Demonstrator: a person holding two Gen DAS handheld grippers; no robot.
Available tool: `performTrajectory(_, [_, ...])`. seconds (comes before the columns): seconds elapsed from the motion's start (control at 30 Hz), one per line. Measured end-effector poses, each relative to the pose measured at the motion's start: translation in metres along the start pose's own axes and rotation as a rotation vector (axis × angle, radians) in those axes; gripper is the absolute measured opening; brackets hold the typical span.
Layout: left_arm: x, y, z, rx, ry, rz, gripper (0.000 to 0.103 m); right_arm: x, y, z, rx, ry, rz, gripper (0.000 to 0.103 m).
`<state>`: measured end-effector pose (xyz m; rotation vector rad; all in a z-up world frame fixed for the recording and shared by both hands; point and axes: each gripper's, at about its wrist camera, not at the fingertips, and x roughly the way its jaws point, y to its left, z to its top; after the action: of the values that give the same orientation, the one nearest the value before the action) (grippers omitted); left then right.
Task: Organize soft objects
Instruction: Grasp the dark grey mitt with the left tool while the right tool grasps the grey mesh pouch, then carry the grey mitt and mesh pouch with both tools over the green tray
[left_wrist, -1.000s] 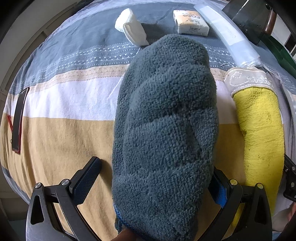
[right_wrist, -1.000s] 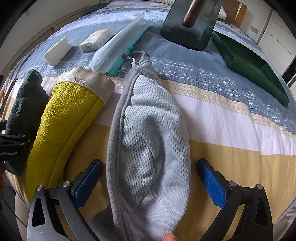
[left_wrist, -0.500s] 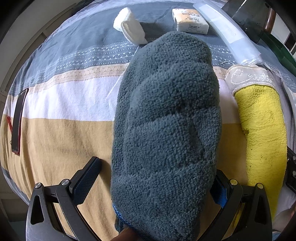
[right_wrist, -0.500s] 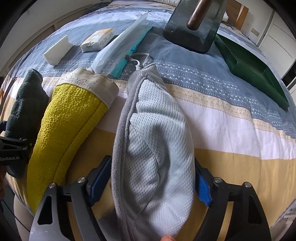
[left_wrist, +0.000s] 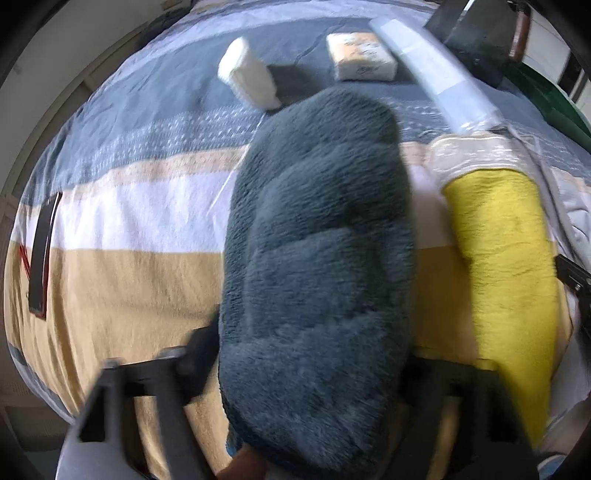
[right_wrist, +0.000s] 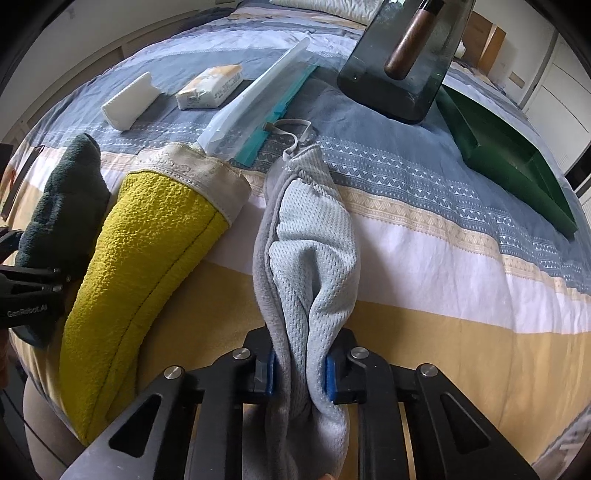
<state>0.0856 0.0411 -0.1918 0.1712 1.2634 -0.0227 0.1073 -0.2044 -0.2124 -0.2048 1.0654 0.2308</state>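
Jaws of my right gripper (right_wrist: 298, 373) have just closed onto the grey mesh pouch (right_wrist: 314, 258), my left gripper (left_wrist: 306, 373) narrowing around the teal fleece towel (left_wrist: 317, 258), so both look ready for lifting.

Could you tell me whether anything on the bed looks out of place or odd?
Mostly tidy, but the yellow towel, the grey cloth and the dark fleece hang over the bed's near edge. A loose white cord trails beyond the grey cloth.
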Motion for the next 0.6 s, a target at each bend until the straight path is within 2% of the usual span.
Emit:
performTrajectory(0.03, [-0.002,0.000,0.002,0.002,0.001,-0.004,0.036,-0.001,-0.001,0.000,-0.001,-0.001,0.002,0.017])
performTrajectory(0.2, [-0.007,0.003,0.008,0.000,0.002,-0.005,0.026,-0.007,-0.002,-0.001,-0.019,-0.009,-0.003,0.016])
performTrajectory(0.6, [-0.036,0.021,0.010,-0.020,-0.044,0.044,0.024,-0.036,-0.006,-0.001,-0.035,-0.065,-0.003,0.014])
